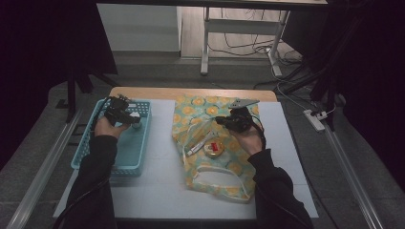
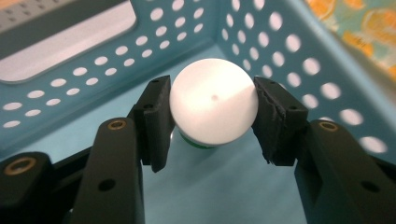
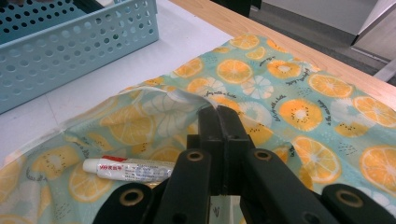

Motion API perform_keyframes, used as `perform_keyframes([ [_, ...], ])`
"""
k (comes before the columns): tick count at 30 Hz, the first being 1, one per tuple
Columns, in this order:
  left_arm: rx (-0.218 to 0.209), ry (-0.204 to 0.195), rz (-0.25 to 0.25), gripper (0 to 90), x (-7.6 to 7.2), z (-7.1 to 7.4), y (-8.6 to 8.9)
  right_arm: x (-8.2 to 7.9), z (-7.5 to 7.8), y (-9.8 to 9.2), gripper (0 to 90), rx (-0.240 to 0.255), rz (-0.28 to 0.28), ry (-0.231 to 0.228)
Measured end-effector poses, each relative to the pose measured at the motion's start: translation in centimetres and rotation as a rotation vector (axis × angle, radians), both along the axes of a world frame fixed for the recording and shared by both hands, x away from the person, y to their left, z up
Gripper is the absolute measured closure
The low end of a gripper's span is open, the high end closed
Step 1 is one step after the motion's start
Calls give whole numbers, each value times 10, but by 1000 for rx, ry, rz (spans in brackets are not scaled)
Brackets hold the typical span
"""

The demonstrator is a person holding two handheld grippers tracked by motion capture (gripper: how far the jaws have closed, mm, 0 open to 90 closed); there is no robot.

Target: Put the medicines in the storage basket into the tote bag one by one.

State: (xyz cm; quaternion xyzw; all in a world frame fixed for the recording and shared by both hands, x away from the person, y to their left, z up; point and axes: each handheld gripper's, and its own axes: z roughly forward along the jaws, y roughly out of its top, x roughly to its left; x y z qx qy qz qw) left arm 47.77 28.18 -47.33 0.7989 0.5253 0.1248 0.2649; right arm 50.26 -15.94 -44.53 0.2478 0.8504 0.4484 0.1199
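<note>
A small bottle with a round white cap (image 2: pixel 212 107) and a green band below it stands in the far end of the blue perforated basket (image 1: pixel 138 157). My left gripper (image 2: pixel 212 88) is shut on that cap, one black pad (image 2: pixel 156 121) against each side; from above the gripper (image 1: pixel 130 119) sits over the basket's far right corner. A fabric bag with an orange-slice print (image 1: pixel 224 167) lies on the white mat. My right gripper (image 3: pixel 218 112) is shut on the bag's raised opening edge (image 3: pixel 187 98). A toothpaste tube (image 3: pixel 130 169) lies inside the bag's mouth.
A round yellow tin with a red label (image 1: pixel 214 147) lies beside the toothpaste tube (image 1: pixel 198 145) in the bag's opening. The basket wall (image 3: pixel 70 42) stands to the left of the bag. The wooden table edge (image 1: pixel 191 92) runs along the far side.
</note>
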Motion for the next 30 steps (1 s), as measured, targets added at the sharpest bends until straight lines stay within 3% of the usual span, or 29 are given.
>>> perform_keyframes([
  [15, -65, -55, -48, 505, -20, 40, -2, 0, -1, 0, 900, -1, -3, -1],
  [24, -66, -95, -129, 505, -34, 61, -22, 0, -1, 0, 900, -2, -4, -2],
  [30, -73, -104, -178, 505, -39, 65, -38, 0, 0, 0, 900, -1, -6, -4],
])
